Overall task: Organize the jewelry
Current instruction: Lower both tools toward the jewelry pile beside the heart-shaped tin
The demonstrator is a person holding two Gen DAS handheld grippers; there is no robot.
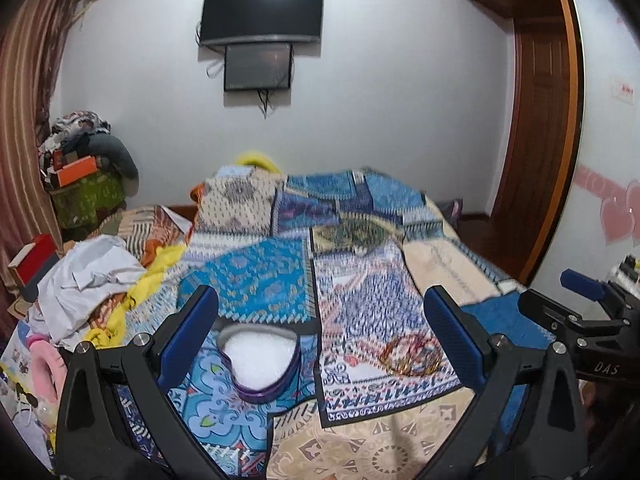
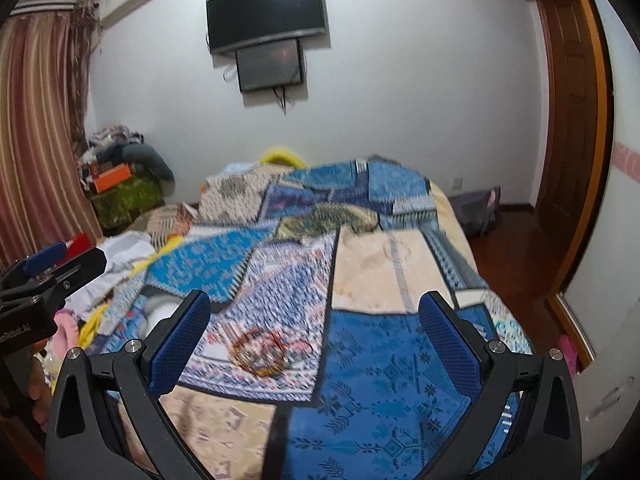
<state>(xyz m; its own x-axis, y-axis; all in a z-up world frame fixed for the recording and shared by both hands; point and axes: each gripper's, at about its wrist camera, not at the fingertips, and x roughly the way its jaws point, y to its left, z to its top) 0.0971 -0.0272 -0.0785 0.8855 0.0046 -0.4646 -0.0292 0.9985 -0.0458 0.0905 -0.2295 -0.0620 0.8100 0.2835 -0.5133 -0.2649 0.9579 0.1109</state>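
Note:
A purple heart-shaped box [image 1: 260, 364] with a white padded inside lies open on the patchwork bedspread [image 1: 280, 280], just inside my left gripper's left finger. A pile of gold and red bangles [image 1: 412, 354] lies to its right on the spread; it also shows in the right wrist view [image 2: 266, 354]. My left gripper [image 1: 320, 312] is open and empty above the bed. My right gripper [image 2: 316, 312] is open and empty, with the bangles below and between its fingers, nearer the left one. The box is mostly hidden in the right wrist view.
Crumpled white and yellow cloths [image 1: 92, 280] and a red box [image 1: 34, 260] lie at the bed's left side. A pile of clothes [image 1: 84, 160] stands in the far left corner. A TV [image 1: 262, 10] hangs on the far wall. A wooden door [image 1: 540, 140] is on the right.

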